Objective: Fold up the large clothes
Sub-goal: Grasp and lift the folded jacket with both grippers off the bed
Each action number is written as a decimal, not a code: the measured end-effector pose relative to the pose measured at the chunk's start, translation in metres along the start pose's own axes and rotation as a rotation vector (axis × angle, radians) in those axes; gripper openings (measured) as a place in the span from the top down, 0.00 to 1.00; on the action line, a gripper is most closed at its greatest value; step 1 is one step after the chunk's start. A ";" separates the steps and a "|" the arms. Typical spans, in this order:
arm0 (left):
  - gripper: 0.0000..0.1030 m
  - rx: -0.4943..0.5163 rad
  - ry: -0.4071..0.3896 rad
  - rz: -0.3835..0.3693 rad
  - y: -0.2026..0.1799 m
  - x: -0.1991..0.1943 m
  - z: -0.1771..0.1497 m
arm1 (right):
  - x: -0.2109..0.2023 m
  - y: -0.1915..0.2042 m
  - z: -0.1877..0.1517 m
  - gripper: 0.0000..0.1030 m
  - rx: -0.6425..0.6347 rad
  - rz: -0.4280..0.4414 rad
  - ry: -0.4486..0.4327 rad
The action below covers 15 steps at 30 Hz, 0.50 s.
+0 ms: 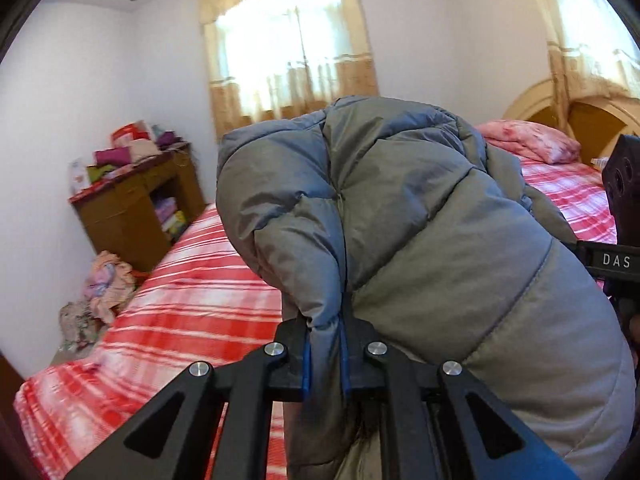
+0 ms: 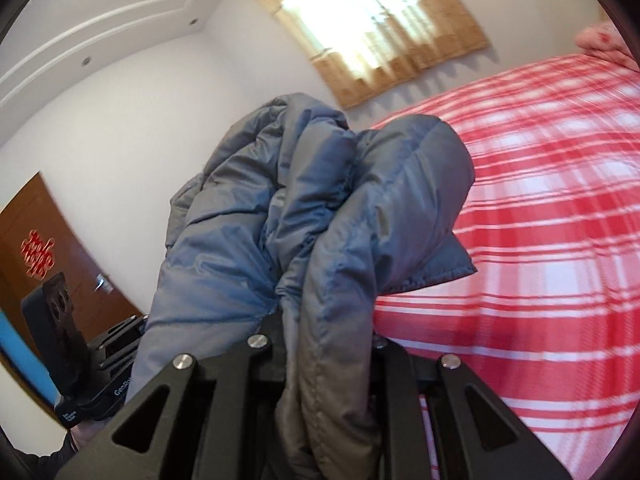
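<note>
A grey padded jacket [image 1: 420, 216] hangs lifted above the bed and fills the middle of the left wrist view. My left gripper [image 1: 325, 354] is shut on a fold of its edge, which is pinched between the blue pads [image 1: 305, 364]. In the right wrist view the same grey jacket [image 2: 320, 216] bunches up in front of the camera. My right gripper [image 2: 326, 344] is shut on a thick fold of it, and the cloth hides the fingertips. The other gripper's body [image 1: 622, 240] shows at the right edge of the left wrist view, and at lower left [image 2: 80, 360] in the right wrist view.
A bed with a red and white checked cover [image 1: 192, 300] [image 2: 540, 220] lies below. A pink pillow [image 1: 532, 140] rests by the wooden headboard [image 1: 580, 120]. A wooden desk [image 1: 136, 208] piled with clothes stands by the wall, with more clothes [image 1: 104, 292] on the floor. A brown door [image 2: 48, 248] is at left.
</note>
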<state>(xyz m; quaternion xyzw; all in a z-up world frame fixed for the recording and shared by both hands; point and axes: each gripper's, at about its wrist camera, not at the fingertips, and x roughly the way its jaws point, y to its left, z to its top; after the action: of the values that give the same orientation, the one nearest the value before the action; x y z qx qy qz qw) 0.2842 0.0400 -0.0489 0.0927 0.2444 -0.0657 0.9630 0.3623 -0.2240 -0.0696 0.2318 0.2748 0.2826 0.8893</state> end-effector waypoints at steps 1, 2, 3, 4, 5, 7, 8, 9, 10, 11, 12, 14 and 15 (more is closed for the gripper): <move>0.91 -0.010 0.005 0.017 0.013 -0.003 -0.004 | 0.007 0.006 -0.002 0.81 -0.010 0.007 0.008; 0.91 -0.018 0.009 0.026 0.021 -0.004 -0.008 | 0.018 0.012 -0.001 0.81 -0.019 0.017 0.021; 0.91 -0.031 0.016 0.038 0.030 -0.004 -0.012 | 0.029 0.015 0.001 0.81 -0.024 0.025 0.032; 0.91 -0.043 0.023 0.051 0.040 -0.004 -0.017 | 0.040 0.022 0.000 0.81 -0.033 0.033 0.046; 0.91 -0.052 0.031 0.061 0.048 -0.005 -0.022 | 0.049 0.023 0.001 0.81 -0.039 0.039 0.055; 0.91 -0.065 0.041 0.078 0.062 -0.007 -0.033 | 0.064 0.029 0.001 0.81 -0.052 0.051 0.075; 0.91 -0.071 0.045 0.083 0.066 -0.008 -0.036 | 0.072 0.033 0.002 0.81 -0.060 0.055 0.085; 0.91 -0.080 0.050 0.089 0.073 -0.008 -0.041 | 0.079 0.036 0.002 0.81 -0.067 0.060 0.093; 0.91 -0.085 0.053 0.093 0.074 -0.006 -0.043 | 0.085 0.039 0.002 0.81 -0.073 0.062 0.101; 0.91 -0.093 0.056 0.096 0.080 -0.006 -0.046 | 0.089 0.039 0.002 0.81 -0.078 0.063 0.106; 0.91 -0.098 0.057 0.097 0.081 -0.004 -0.048 | 0.095 0.040 0.003 0.81 -0.083 0.063 0.114; 0.91 -0.115 0.063 0.096 0.090 -0.002 -0.053 | 0.103 0.041 0.003 0.81 -0.092 0.064 0.127; 0.91 -0.121 0.066 0.096 0.095 -0.001 -0.054 | 0.107 0.041 0.003 0.81 -0.096 0.061 0.133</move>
<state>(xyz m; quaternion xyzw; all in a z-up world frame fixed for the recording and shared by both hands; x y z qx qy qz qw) 0.2744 0.1440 -0.0813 0.0479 0.2749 -0.0017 0.9603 0.4222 -0.1272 -0.0825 0.1781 0.3123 0.3374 0.8700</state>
